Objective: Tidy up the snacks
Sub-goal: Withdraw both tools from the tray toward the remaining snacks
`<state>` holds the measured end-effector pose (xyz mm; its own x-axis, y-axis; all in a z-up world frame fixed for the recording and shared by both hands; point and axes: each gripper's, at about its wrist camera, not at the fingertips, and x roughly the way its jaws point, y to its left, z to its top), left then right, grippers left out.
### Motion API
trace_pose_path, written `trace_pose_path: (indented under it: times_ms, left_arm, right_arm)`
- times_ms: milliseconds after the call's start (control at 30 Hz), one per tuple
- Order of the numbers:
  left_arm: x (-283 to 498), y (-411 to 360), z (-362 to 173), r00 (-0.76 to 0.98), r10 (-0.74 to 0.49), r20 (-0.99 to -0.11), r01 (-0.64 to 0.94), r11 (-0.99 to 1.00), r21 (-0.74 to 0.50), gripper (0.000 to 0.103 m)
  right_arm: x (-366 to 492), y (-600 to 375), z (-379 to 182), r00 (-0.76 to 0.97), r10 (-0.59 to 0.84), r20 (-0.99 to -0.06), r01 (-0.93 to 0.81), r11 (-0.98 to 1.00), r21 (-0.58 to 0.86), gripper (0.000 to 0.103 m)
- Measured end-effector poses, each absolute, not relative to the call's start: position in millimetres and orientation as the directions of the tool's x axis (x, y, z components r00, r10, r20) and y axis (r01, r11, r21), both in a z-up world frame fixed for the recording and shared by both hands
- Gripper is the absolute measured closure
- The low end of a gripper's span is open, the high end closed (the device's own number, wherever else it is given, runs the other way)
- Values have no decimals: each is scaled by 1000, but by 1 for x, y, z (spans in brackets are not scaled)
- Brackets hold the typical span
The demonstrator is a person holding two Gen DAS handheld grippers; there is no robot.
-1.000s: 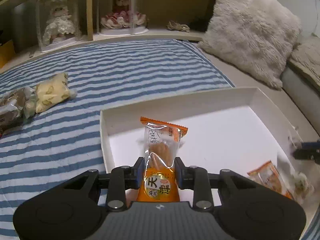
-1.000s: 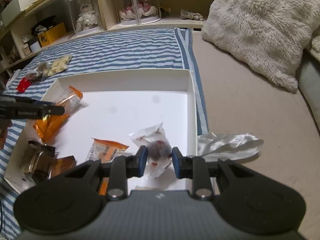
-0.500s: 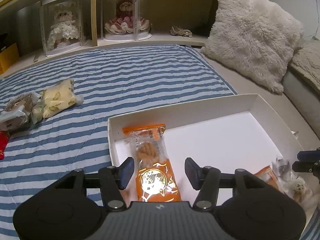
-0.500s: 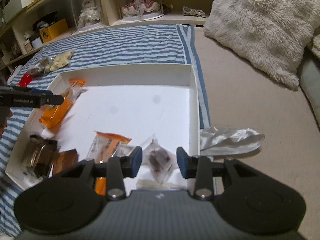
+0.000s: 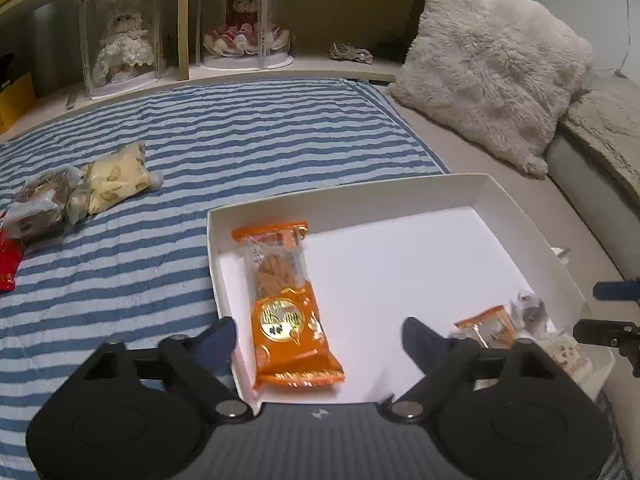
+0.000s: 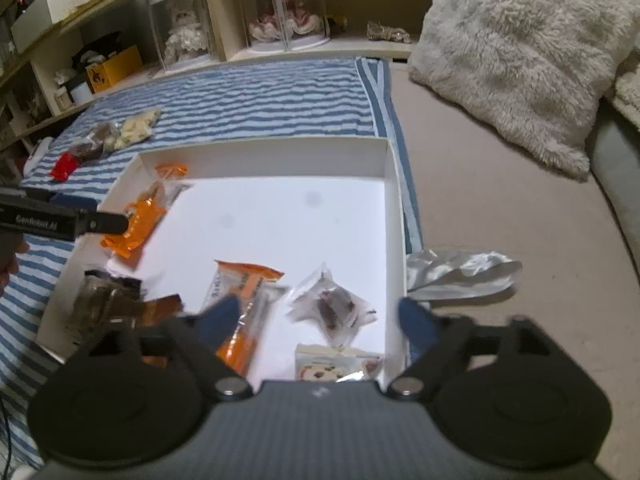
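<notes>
Left tongs [image 5: 320, 338] spread wide over the orange snack packet [image 5: 286, 308], which lies flat in the white box [image 5: 532, 236] at lower centre. Right tongs [image 6: 316, 316] likewise spread above a clear wrapped snack [image 6: 334, 308]. Risk: loose snacks [image 5: 80, 190] at middle left lie far off; a wide reach could nudge the box.

Inside the white box [image 5: 520, 216], an orange snack packet [image 5: 286, 304] lies flat near the left wall — the left gripper [image 5: 320, 338] spread wide and touching nothing — with a smaller orange packet [image 5: 490, 326] and a clear wrapper [image 5: 532, 310] by the right wall.
</notes>
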<state>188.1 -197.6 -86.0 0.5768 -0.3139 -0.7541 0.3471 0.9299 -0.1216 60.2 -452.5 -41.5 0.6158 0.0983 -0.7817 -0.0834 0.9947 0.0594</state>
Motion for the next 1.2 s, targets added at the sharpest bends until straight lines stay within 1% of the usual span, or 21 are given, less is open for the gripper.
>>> trace_pose_path:
  times_ms: [33, 100, 267, 800, 1200]
  left_arm:
    - [186, -197, -85, 575, -316, -754, 348, 929, -124, 4]
    - [182, -196, -82, 574, -320, -754, 350, 928, -128, 0]
    - [171, -193, -75, 564, -316, -763, 351, 928, -125, 0]
    - [138, -170, -48, 589, -349, -729, 356, 922, -153, 0]
    - [129, -112, -40, 626, -290, -724, 275, 951, -143, 0]
  right_arm:
    - [59, -452, -40, 620, 102, -778, -82, 994, 66, 5]
    - [56, -451, -36, 626, 107, -773, -77, 994, 75, 1]
    - [51, -445, -30, 634, 81, -769, -65, 997, 51, 1]
    - [44, -422, -13, 659, 65, -750, -59, 998, 35, 1]
    - [58, -374, -2, 681, 103, -725, -91, 994, 56, 1]
